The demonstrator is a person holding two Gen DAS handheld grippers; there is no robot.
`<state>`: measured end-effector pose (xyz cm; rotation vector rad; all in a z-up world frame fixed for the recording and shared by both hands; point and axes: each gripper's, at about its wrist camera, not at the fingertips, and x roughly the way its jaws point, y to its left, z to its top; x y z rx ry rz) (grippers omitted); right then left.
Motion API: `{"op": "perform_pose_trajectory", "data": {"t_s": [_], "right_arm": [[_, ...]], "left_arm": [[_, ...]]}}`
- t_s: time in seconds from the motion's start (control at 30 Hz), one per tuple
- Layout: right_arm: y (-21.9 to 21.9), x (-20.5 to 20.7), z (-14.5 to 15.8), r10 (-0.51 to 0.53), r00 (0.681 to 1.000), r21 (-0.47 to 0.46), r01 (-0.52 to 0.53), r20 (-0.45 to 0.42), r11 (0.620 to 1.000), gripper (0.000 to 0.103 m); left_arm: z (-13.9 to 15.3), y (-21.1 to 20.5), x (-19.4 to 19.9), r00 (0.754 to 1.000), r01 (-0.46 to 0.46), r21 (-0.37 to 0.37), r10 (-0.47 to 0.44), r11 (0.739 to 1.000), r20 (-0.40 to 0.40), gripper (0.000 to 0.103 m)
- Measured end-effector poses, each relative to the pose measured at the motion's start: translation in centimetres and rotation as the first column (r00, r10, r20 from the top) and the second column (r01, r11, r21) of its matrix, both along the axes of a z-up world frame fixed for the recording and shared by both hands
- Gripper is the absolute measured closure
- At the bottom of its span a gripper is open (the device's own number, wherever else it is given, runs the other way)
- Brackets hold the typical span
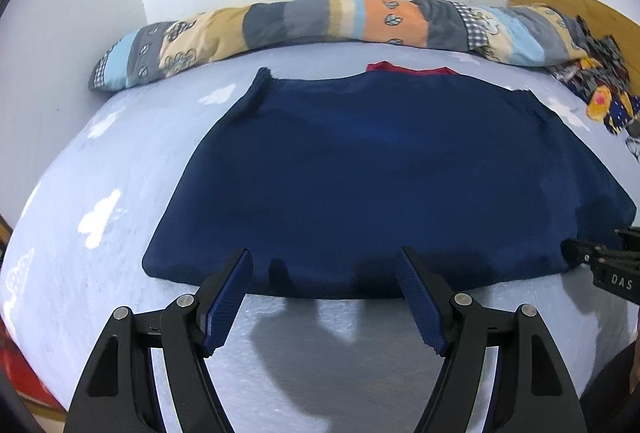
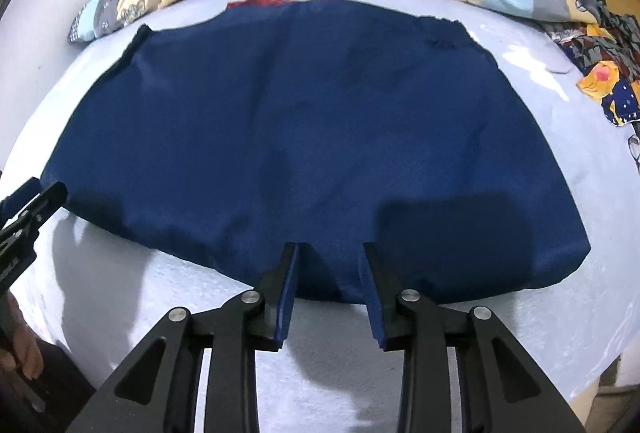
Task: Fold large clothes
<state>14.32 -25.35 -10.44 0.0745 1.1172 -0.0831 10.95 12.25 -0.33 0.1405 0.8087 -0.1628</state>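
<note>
Two grippers hang over the near hem of one navy garment, which lies spread flat on a pale blue bed sheet, its red collar edge toward the far side, where a long patchwork pillow runs along the wall. On the left, the left gripper stands with its jaws wide apart and nothing between them, the tips just short of the hem. To the right, the right gripper has its jaws set narrow; the tips overlap the hem in its own view, but the pads do not visibly press cloth, so it looks like no hold yet. Farther right, a heap of patterned fabric sits at the bed's edge, clear of the work.

The garment looks already folded in at the sides, so the step in hand is likely taking the bottom edge for the lengthwise fold. The next move calls for both grippers to come down on the hem, well apart and evenly, pinch every layer, then carry the edge up toward the collar without dragging the cloth askew.
</note>
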Motion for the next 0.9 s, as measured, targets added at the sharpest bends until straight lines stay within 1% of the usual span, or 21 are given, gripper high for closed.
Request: {"op": "perform_pose_trajectory", "data": {"t_s": [0.1,0.23,0.33,0.43,0.57,0.67,0.9], "right_arm": [[0.1,-0.1,0.0,0.0,1.0,-0.003,0.0,0.004,1.0,0.069],[0.3,-1.0,1.2,0.005,0.997,0.009,-0.006,0.074,1.0,0.069],[0.6,-1.3,1.6,0.001,0.995,-0.031,0.002,0.102,1.0,0.069],[1.5,-1.3,1.4,0.01,0.995,-0.074,-0.002,0.1,0.997,0.069],[2.9,-1.1,0.7,0.051,0.995,-0.121,-0.04,0.082,0.992,0.069],[3.5,-0.9,0.2,0.06,0.996,-0.149,-0.05,0.067,0.988,0.069],[3.4,-0.9,0.1,0.055,0.996,-0.138,-0.046,0.063,0.989,0.069]], "left_arm": [[0.2,-0.1,-0.7,1.0,0.011,0.012,-0.011,1.0,0.015,0.03],[0.4,0.1,-0.8,1.0,0.02,0.001,-0.02,1.0,0.018,0.03],[0.3,0.2,-0.8,1.0,0.022,0.0,-0.022,1.0,0.013,0.03],[0.4,0.2,-0.6,1.0,0.027,0.002,-0.027,1.0,0.012,0.03],[0.4,0.3,-0.4,1.0,0.029,0.005,-0.029,1.0,0.008,0.03],[0.4,0.2,-0.2,0.999,0.032,0.009,-0.032,0.999,0.004,0.03],[0.2,-0.1,-0.1,0.999,0.039,0.019,-0.039,0.999,0.003,0.03]]}}
